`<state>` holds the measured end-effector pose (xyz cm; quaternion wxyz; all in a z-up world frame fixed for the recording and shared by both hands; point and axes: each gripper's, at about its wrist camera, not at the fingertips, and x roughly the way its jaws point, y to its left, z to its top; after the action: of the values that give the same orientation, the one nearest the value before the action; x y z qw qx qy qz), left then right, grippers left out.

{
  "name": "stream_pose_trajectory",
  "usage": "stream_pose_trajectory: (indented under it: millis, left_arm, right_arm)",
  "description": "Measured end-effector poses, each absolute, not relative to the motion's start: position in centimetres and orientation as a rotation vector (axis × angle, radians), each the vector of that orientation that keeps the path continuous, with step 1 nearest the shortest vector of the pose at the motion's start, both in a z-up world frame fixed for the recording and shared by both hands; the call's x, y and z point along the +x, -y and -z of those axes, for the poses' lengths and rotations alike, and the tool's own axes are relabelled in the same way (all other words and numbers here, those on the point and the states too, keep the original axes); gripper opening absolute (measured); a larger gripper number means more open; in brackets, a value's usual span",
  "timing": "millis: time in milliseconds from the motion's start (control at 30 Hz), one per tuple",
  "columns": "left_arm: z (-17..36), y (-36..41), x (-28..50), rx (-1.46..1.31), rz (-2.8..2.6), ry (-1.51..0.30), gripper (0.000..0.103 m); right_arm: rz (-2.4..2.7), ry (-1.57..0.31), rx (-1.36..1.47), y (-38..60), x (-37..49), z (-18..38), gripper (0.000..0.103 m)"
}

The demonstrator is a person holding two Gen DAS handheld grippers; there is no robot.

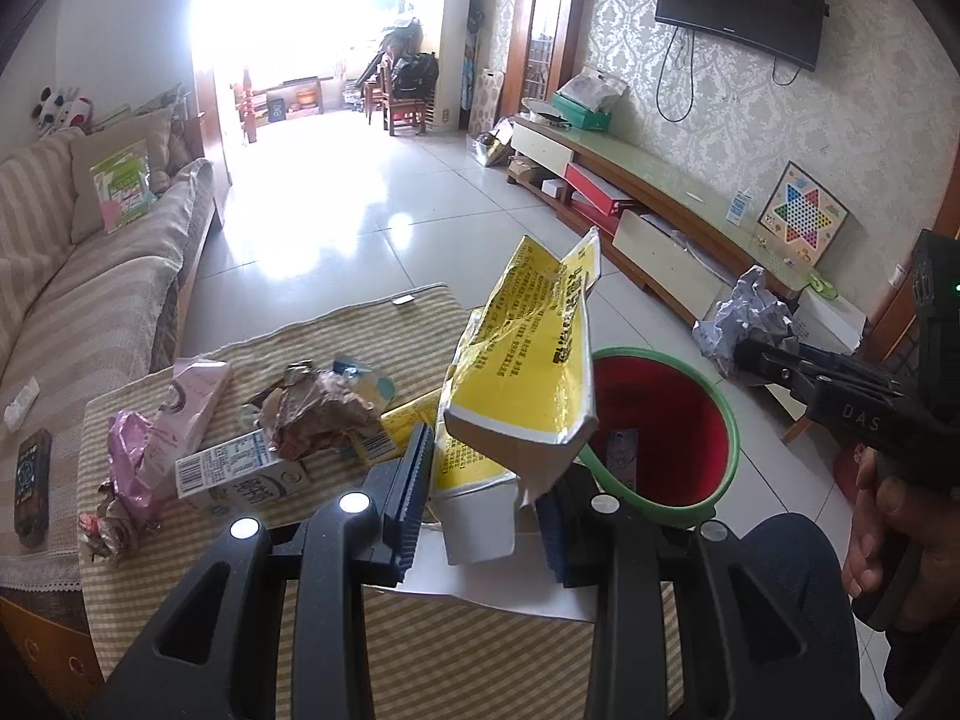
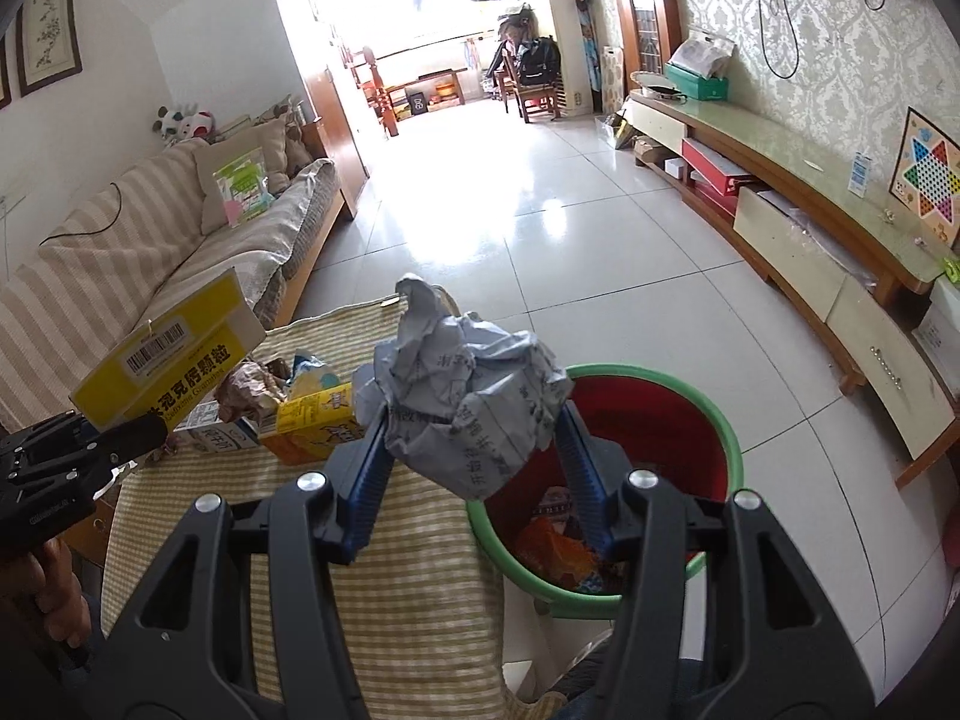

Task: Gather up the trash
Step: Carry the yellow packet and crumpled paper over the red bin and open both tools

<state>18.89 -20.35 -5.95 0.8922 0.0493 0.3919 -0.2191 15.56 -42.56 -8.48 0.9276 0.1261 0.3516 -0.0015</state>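
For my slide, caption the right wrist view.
Right gripper holds crumpled paper above the red bin.

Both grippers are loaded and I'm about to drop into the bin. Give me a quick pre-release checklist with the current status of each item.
1. Right gripper shut on the crumpled paper: ok.
2. Left gripper shut on the yellow box: ok.
3. Red bin open, with room inside: ok.
4. Crumpled paper over the bin mouth: cannot tell; it appears near the rim's table side.
5. Yellow box over the bin: not ok; it looks beside the rim, above the table edge.
6. Grippers apart from each other: ok.
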Motion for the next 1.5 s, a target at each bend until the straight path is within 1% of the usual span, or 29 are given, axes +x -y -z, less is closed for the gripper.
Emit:
stream_pose_trajectory:
  millis: [267,767,1067,1500]
  left_arm:
    - [6.6,26.3,19.9,0.144,0.552,-0.829,0.03]
    - [10.5,35.1,22.7,0.182,0.649,-0.898,0.03]
    - [12.1,38.1,23.7,0.207,0.672,-0.931,0.03]
    - [13.4,39.0,24.2,0.231,0.678,-0.976,0.031]
  right_arm:
    - [0.073,-0.727,0.303,47.3,15.4,9.5,0.052]
    - [0.125,-0.736,0.393,52.9,16.0,11.8,0.052]
    - [0.137,-0.738,0.431,55.8,16.5,12.9,0.052]
    - [0.09,-0.781,0.392,56.0,18.2,13.6,0.052]
